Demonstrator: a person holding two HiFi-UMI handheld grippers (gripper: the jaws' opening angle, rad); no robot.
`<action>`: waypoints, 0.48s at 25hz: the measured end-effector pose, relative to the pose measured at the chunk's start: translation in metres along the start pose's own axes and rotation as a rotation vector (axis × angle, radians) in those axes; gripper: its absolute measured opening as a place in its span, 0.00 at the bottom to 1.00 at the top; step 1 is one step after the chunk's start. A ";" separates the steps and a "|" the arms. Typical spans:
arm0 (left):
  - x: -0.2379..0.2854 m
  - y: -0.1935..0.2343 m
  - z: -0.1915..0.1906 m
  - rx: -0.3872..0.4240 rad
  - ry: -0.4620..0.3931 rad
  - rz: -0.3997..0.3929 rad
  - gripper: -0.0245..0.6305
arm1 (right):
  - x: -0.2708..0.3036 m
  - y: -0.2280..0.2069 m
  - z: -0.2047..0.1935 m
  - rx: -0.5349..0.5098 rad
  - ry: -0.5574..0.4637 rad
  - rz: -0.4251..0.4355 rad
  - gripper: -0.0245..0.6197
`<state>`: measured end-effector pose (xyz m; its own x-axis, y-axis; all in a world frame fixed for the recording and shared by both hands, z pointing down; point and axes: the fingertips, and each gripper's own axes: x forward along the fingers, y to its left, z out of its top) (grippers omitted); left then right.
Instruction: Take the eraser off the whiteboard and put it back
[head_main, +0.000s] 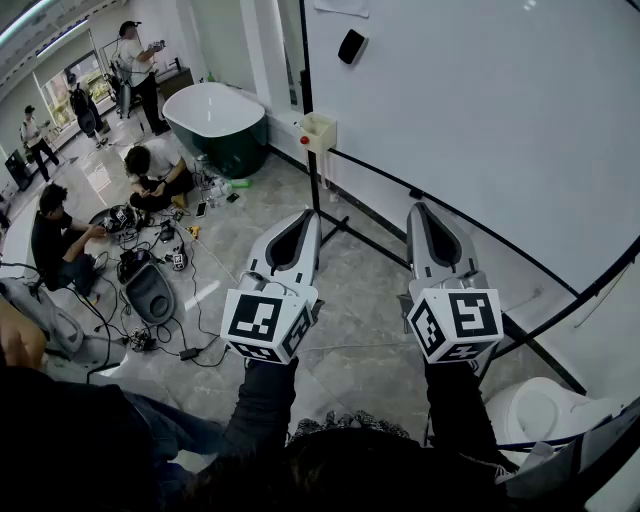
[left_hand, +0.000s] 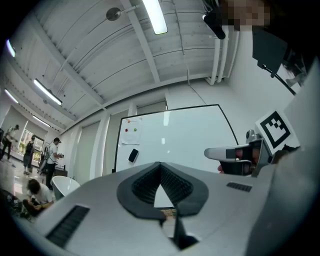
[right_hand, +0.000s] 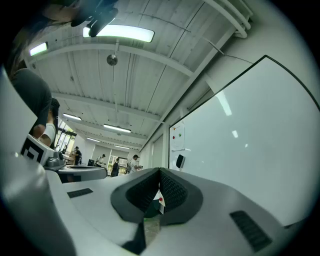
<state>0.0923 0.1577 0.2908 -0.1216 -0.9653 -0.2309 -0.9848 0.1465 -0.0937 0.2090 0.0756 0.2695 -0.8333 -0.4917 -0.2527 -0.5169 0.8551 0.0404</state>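
Your left gripper (left_hand: 160, 167) and right gripper (right_hand: 160, 174): ribbed jaws fully closed, empty. Black rounded eraser (head_main: 351, 46) on glossy whiteboard (head_main: 480, 110), ahead-left of both.

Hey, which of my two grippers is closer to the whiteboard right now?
The right gripper: the whiteboard stands just beside it, while the left gripper is further out over the floor.

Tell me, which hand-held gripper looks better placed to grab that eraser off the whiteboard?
Probably the right hand-held gripper: the eraser sits almost straight ahead of its shut jaws, and it is nearer the whiteboard.
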 end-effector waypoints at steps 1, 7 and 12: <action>0.000 0.001 -0.002 0.001 0.005 -0.005 0.04 | 0.003 0.002 -0.002 0.002 0.003 0.001 0.05; 0.001 0.007 -0.007 0.006 0.020 -0.041 0.04 | 0.017 0.013 -0.008 0.000 0.011 -0.002 0.05; 0.003 0.011 -0.013 -0.002 0.023 -0.059 0.04 | 0.020 0.017 -0.017 0.000 0.018 -0.016 0.05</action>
<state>0.0795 0.1532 0.3020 -0.0666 -0.9770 -0.2024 -0.9905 0.0892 -0.1047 0.1807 0.0778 0.2813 -0.8281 -0.5084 -0.2361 -0.5303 0.8471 0.0360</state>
